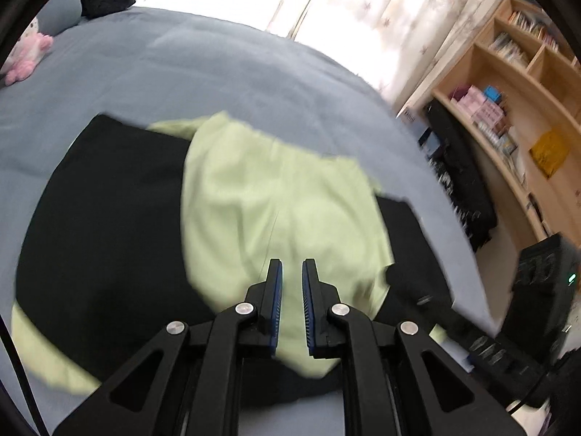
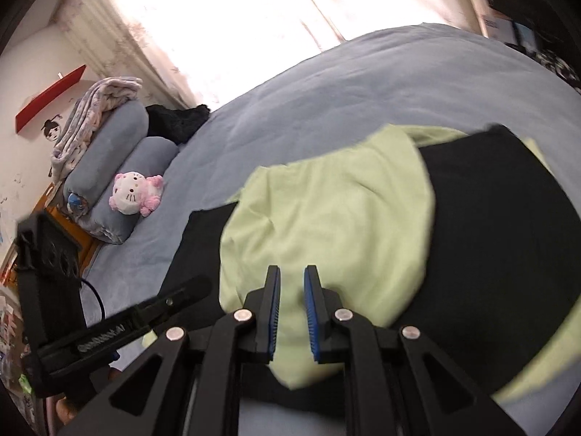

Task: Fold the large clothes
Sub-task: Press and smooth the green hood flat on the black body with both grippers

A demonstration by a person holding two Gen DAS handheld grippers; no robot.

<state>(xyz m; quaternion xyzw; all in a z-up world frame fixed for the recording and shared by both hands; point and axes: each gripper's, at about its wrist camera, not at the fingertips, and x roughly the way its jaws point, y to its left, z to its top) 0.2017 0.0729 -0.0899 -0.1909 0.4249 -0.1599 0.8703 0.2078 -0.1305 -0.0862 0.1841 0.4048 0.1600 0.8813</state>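
In the left wrist view, the black left gripper (image 1: pixel 290 265) with blue pads has its jaws close together, with only a thin gap. Nothing is between them. Below it lies a soft light green piece of clothing (image 1: pixel 276 200). It is spread on a flat black cloth (image 1: pixel 105 218) on the big grey-blue bed cover (image 1: pixel 203 69). A wooden bookshelf (image 1: pixel 515 83) stands at the right. A small pink and white plush toy (image 1: pixel 27 56) sits far off at the left.

In the right wrist view, the black right gripper (image 2: pixel 291 272) also has its jaws nearly closed and holds nothing. The green clothing (image 2: pixel 326 225) is right under it, folded over on the black cloth (image 2: pixel 501 239). The other gripper (image 2: pixel 189 287) pokes in from the left. The plush toy (image 2: pixel 136 192) leans on grey-blue rolled pillows (image 2: pixel 120 149).
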